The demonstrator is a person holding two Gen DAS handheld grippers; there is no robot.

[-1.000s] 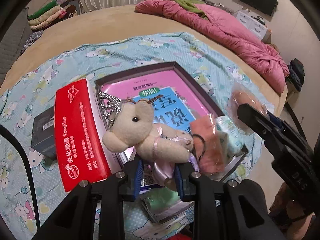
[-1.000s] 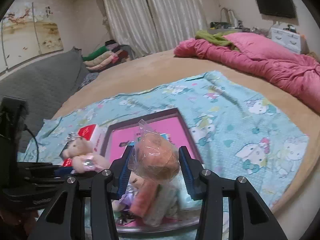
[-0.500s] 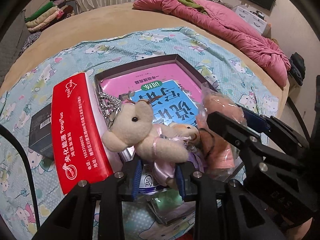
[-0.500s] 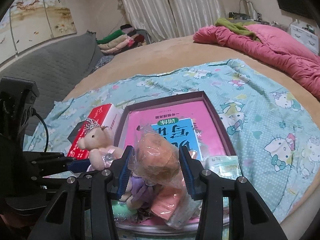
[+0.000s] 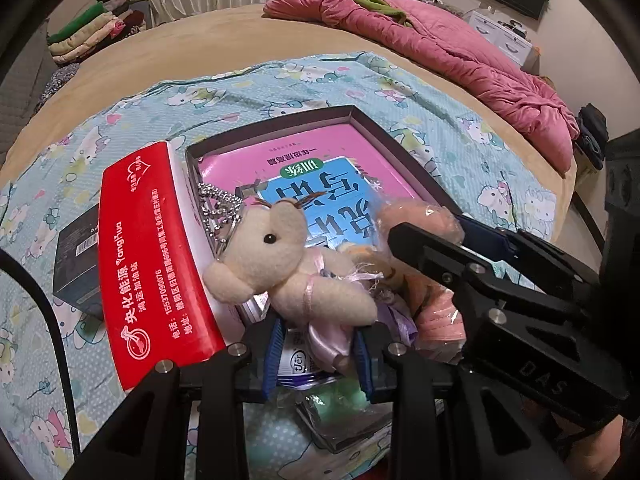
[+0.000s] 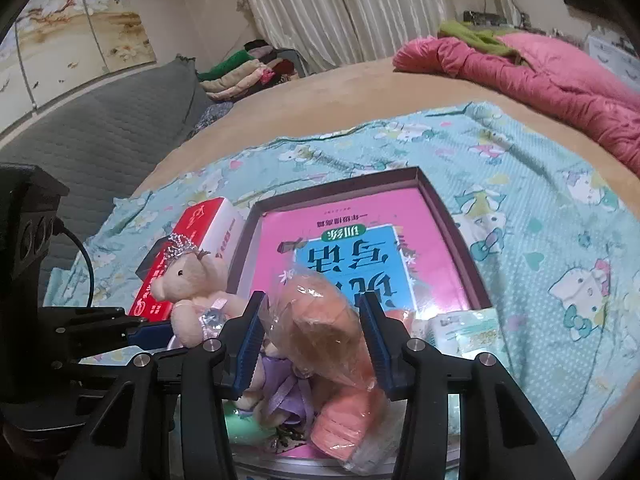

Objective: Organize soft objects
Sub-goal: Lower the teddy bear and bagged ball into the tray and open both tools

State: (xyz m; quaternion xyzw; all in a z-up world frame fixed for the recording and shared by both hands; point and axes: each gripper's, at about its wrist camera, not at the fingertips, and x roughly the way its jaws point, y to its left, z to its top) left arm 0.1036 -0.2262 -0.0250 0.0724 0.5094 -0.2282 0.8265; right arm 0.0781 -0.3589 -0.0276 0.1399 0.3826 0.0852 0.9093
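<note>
A cream teddy bear [image 5: 280,264] in a pink dress, with a bead chain, hangs upright in my left gripper [image 5: 320,344], which is shut on the dress. It hangs over the near left corner of a dark shallow box [image 5: 372,124] holding a pink and blue book. My right gripper [image 6: 312,328] is shut on an orange plush in a clear bag [image 6: 320,320], low over the box's near end. Under it lie a purple-dressed plush [image 6: 284,396] and a pink bagged item [image 6: 340,420]. The left wrist view shows the right gripper [image 5: 432,224] just right of the bear.
A red and white tissue box [image 5: 152,264] stands left of the dark box, with a small black box [image 5: 76,268] behind it. A tissue pack [image 6: 468,332] lies at the box's right corner. All rest on a cartoon-print sheet [image 6: 560,240]. A pink duvet [image 5: 460,52] lies far right.
My right gripper has come in from the right and sunk toward the box's near end with the bagged plush. It now sits close beside the bear. The left gripper has stayed put.
</note>
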